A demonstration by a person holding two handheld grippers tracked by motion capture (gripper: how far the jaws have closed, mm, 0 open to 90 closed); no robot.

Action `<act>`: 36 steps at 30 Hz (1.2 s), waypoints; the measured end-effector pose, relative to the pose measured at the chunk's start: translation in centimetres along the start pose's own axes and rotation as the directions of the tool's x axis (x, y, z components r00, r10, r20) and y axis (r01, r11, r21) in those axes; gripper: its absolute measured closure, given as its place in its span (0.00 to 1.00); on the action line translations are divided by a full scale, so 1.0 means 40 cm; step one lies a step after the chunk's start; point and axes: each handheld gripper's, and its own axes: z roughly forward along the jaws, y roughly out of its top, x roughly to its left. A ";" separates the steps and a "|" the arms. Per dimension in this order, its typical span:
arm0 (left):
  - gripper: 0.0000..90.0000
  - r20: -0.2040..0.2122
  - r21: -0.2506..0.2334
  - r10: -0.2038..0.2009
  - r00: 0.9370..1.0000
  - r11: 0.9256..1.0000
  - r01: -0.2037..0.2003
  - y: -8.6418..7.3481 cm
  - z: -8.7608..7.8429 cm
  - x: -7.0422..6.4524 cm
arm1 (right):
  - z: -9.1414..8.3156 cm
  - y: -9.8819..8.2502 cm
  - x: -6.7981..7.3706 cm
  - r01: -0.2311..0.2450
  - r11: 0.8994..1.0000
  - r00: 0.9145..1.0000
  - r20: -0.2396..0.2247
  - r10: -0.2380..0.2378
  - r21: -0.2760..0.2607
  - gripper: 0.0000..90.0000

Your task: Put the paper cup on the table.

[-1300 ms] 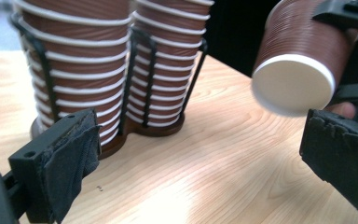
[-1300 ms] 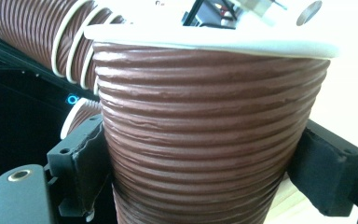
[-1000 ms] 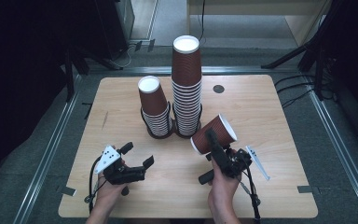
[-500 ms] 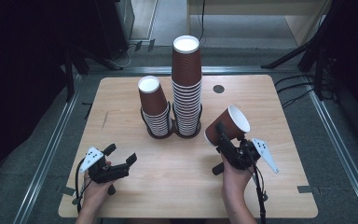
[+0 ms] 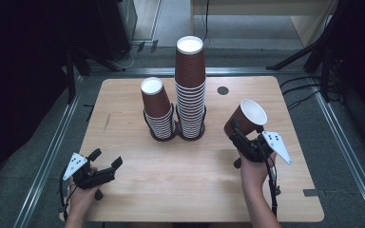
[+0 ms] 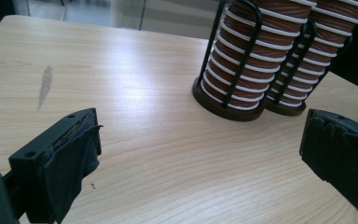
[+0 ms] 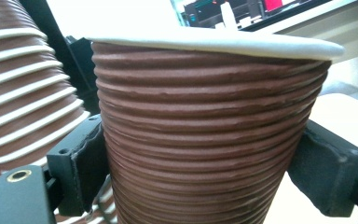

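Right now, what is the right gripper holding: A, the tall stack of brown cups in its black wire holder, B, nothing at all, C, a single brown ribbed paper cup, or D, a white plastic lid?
C: the right gripper is clamped on a single brown ribbed paper cup, its black pads pressing both sides.

Cup stacks in black wire holders: two, one tall (image 5: pixel 189 88) and one short (image 5: pixel 157 108). Loose brown paper cup (image 5: pixel 245 118): one. Wooden table (image 5: pixel 195 190): one. Handheld grippers: two, left gripper (image 5: pixel 105 169) and right gripper (image 5: pixel 234 131). Round dark disc (image 5: pixel 223 90) on tabletop: one.
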 end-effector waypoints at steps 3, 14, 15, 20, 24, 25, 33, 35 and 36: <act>0.00 0.000 0.003 0.000 1.000 1.000 0.000 -0.005 -0.001 0.008 | 0.009 -0.004 -0.016 0.038 0.999 0.999 0.027 -0.038 -0.002 0.15; 0.00 0.039 0.024 0.000 0.999 1.000 -0.001 -0.019 -0.001 0.022 | 0.040 -0.024 -0.064 0.196 0.981 0.980 0.035 -0.195 -0.017 0.15; 0.00 0.046 0.019 -0.006 0.999 1.000 0.005 -0.019 -0.002 0.024 | 0.044 -0.028 -0.071 0.200 0.980 0.979 0.046 -0.199 -0.004 0.15; 0.00 0.043 0.006 -0.023 0.999 1.000 0.023 -0.023 -0.008 0.037 | 0.060 -0.042 -0.099 0.241 0.970 0.968 0.068 -0.241 0.011 0.15; 0.00 0.027 0.015 0.005 1.000 1.000 -0.006 -0.029 -0.005 0.035 | 0.074 -0.050 -0.118 0.263 0.964 0.960 0.083 -0.266 0.038 0.15; 0.00 0.023 0.017 0.010 1.000 1.000 -0.011 -0.030 -0.005 0.033 | 0.077 -0.052 -0.122 0.262 0.964 0.961 0.079 -0.265 0.047 0.15; 0.00 0.012 0.031 0.025 1.000 0.999 -0.026 -0.032 -0.001 0.031 | 0.102 -0.073 -0.150 0.272 0.956 0.958 0.060 -0.279 0.112 0.15; 0.00 0.010 0.029 0.023 1.000 0.999 -0.023 -0.032 -0.001 0.030 | 0.106 -0.077 -0.155 0.277 0.953 0.956 0.070 -0.286 0.121 0.15; 0.00 0.009 0.030 0.022 1.000 0.999 -0.022 -0.033 0.000 0.030 | 0.108 -0.079 -0.158 0.282 0.952 0.954 0.071 -0.291 0.124 0.15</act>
